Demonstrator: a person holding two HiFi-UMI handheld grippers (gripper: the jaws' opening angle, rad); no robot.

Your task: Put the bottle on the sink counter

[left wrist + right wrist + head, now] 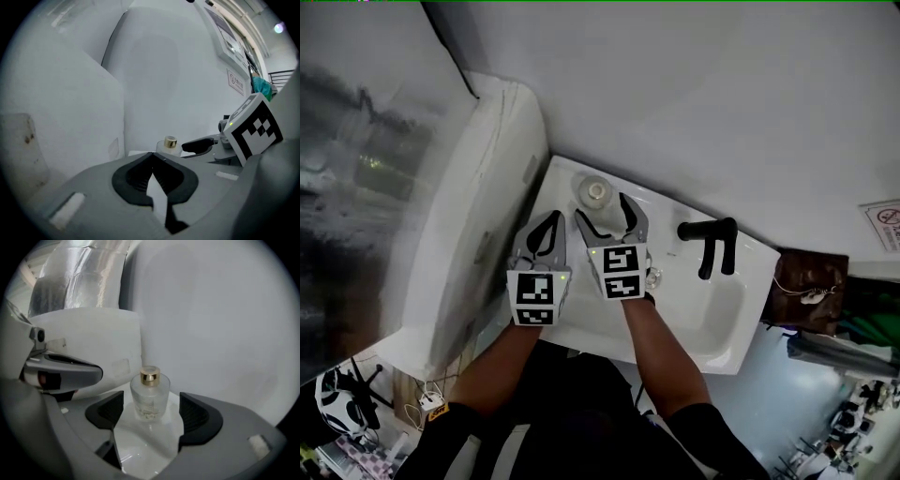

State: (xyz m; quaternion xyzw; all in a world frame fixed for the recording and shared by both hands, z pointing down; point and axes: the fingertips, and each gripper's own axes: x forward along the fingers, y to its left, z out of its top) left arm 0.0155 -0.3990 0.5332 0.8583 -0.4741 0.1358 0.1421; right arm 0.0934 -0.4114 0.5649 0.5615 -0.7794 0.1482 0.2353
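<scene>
A small clear glass bottle (150, 397) with a gold cap stands upright on the white sink counter (140, 446) in the back corner by the wall. My right gripper (151, 412) is open wide. Its dark pads (199, 416) stand on either side of the bottle's near face, and neither touches the glass. From the head view the bottle (594, 191) sits just past the right gripper (603, 208). My left gripper (551, 223) hovers beside it on the left, empty. In the left gripper view the left gripper (152, 157) is shut with tips meeting, and the bottle (169, 143) stands beyond it.
A black faucet (712, 242) rises at the back right of the sink basin (717, 314). A tall white unit (478, 234) adjoins the counter on the left, and the wall runs close behind. A brown bag (811, 281) sits past the sink's right end.
</scene>
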